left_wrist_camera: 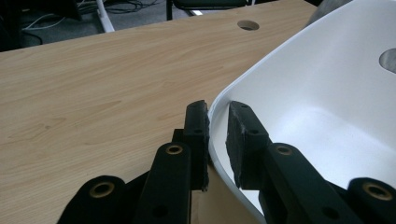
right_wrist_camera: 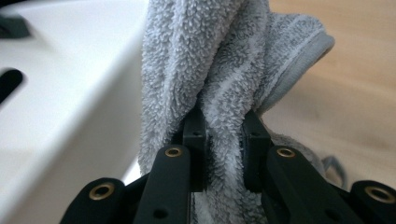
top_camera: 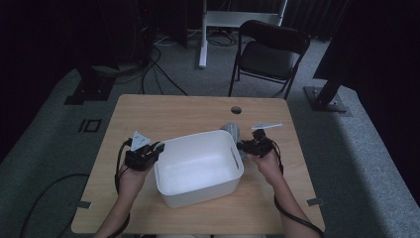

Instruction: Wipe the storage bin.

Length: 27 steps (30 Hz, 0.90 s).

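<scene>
A white plastic tub [top_camera: 198, 136] stands in the middle of the wooden table [top_camera: 163, 111]. My left gripper [top_camera: 157, 147] is at the tub's left rim. In the left gripper view its jaws [left_wrist_camera: 218, 116] straddle the thin rim of the tub [left_wrist_camera: 327, 93], one pad outside and one inside, closed on it. A grey towel [top_camera: 232, 129] hangs bunched at the tub's right outer wall. My right gripper [top_camera: 241, 145] is shut on it. In the right gripper view the towel's fluffy folds [right_wrist_camera: 210, 56] rise from between the pads [right_wrist_camera: 223, 126], beside the tub wall [right_wrist_camera: 60, 93].
A round cable hole [top_camera: 236, 109] lies in the table behind the tub. A black folding chair [top_camera: 270, 49] and a white stand leg [top_camera: 202, 39] are on the carpet beyond the table. Cables run over the floor at the left.
</scene>
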Available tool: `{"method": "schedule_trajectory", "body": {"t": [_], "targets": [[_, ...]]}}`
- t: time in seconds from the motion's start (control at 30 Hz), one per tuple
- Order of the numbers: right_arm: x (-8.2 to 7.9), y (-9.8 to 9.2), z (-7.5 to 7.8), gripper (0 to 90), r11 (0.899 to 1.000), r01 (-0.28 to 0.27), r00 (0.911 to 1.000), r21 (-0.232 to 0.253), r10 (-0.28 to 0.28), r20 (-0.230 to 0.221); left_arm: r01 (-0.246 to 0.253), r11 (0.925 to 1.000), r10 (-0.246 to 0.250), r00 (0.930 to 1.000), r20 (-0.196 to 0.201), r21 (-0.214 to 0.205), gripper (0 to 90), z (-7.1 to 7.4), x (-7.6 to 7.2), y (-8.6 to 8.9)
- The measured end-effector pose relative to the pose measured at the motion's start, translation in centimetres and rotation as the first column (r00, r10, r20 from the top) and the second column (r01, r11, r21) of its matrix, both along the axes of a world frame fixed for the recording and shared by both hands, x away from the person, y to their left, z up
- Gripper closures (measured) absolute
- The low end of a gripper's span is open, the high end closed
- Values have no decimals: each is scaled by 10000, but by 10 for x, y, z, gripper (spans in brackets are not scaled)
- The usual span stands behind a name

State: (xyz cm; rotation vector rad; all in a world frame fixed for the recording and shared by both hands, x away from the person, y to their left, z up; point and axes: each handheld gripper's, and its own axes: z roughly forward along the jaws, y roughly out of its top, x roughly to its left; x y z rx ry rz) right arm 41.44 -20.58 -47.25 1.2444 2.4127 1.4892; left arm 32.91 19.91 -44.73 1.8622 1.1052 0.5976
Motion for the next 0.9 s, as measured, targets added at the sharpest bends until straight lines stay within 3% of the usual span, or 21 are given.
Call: {"method": "schedule_trajectory", "body": {"t": [0.07, 0.23, 0.33, 0.53, 0.7, 0.9], "targets": [[-1, -3, 8, 771, 9993, -56, 9997, 383, 47, 228, 8, 10000, -8, 10000, 6, 23, 783, 0, 0, 0], [1, 2, 10, 773, 9996, -233, 9991, -151, 238, 340, -22, 10000, 22, 10000, 3, 75, 782, 0, 0, -1], [4, 6, 3, 773, 9981, -275, 9995, -554, 285, 167, -36, 10000, 36, 10000, 11, 79, 782, 0, 0, -1], [8, 9, -19, 773, 9953, -315, 9989, -912, 281, -386, -53, 10000, 53, 10000, 21, 78, 781, 0, 0, -1], [11, 9, -34, 772, 9965, -287, 9972, -786, 232, -705, -30, 10000, 30, 10000, 13, 45, 781, 0, 0, -1], [5, 0, -25, 770, 9981, 118, 9991, -610, -142, -405, -37, 10000, 37, 10000, 26, 34, 781, 0, -1, -1]]}}
